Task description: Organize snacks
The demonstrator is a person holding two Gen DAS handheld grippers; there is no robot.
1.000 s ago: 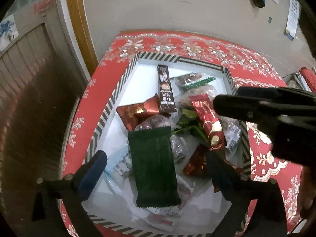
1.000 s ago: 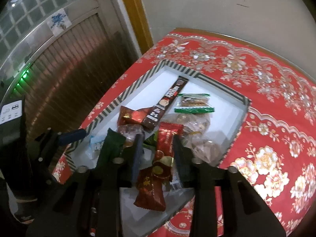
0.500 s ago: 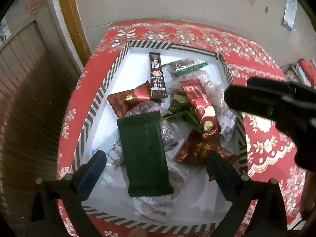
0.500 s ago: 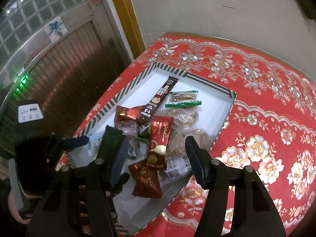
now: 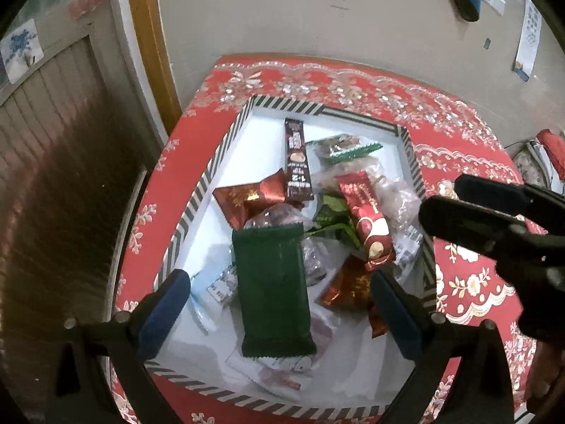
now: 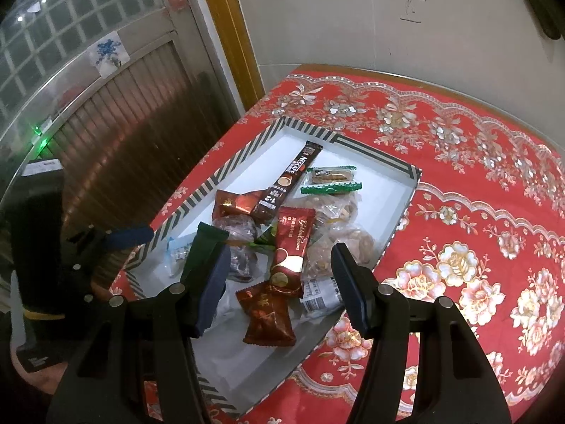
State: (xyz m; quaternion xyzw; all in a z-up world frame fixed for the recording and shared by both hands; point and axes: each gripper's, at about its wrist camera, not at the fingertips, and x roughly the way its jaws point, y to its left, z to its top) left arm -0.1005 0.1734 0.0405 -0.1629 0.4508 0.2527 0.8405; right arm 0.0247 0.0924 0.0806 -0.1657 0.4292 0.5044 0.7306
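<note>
The snacks are heaped in the striped-rimmed tray (image 6: 385,162), toward its near edge, with bare floor left at its far corners. Both the right gripper (image 6: 279,289), whose jaws have just been opening, and the left gripper (image 5: 279,304) are held parted and empty above the heap. A pick seems next: the long red wrapper (image 6: 293,247) lies uppermost, and room is given by the open red tablecloth (image 6: 476,212) past the tray's right edge.

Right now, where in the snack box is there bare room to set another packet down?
Bare white floor lies in the box far corner, between the striped rim and the coffee stick, and along the rim right of the green-edged biscuit pack. The near middle, around the dark green packet, is crowded.
</note>
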